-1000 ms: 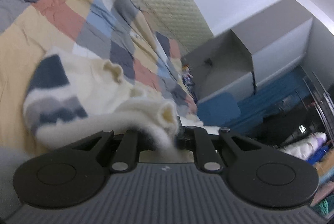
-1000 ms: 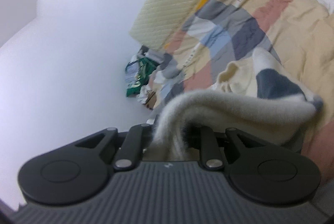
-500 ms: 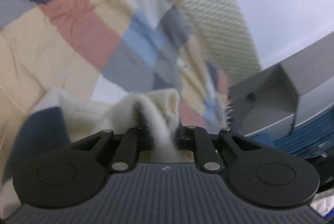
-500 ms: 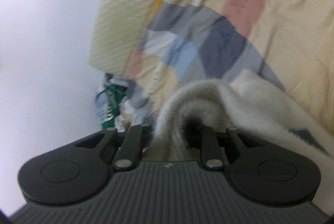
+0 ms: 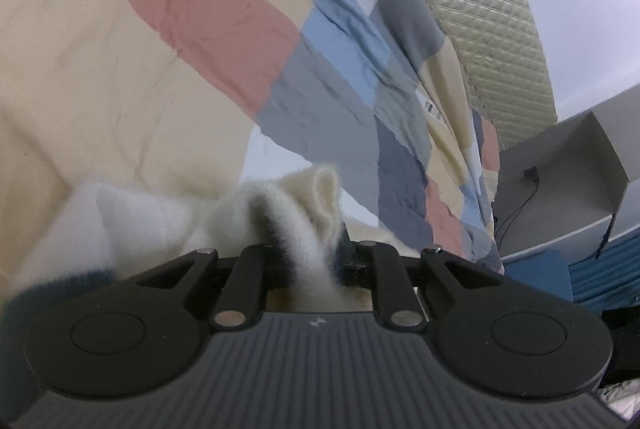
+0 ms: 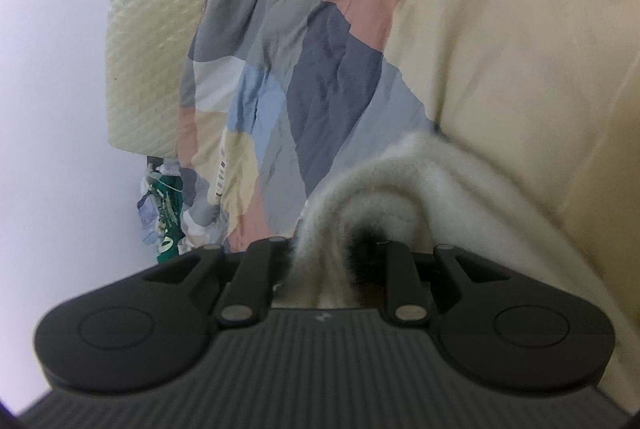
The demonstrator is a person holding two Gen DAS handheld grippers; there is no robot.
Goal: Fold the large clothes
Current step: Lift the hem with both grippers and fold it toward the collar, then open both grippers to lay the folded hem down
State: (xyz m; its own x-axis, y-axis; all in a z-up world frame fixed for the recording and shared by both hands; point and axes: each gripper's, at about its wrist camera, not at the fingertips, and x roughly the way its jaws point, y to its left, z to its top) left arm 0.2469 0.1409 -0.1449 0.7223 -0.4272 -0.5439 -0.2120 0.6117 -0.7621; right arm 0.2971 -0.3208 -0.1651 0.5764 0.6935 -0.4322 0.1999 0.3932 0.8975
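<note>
Left tool (image 5: 312, 261) pinching cream sweater (image 5: 296, 225) | right tool (image 6: 332, 261) pinching sweater fold

Bedroom: patchwork quilt (image 5: 168, 41) against quilted headboard (image 5: 480, 13).

A patchwork bedspread (image 5: 208, 41) carries the cream fuzzy sweater (image 5: 140, 213).

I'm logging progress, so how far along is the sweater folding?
Done: both claws have hold of the sweater. In hand: left claw and right claw each pinch a fuzzy cream edge above the quilt. Left: laying it down; no finished fold shows.
</note>
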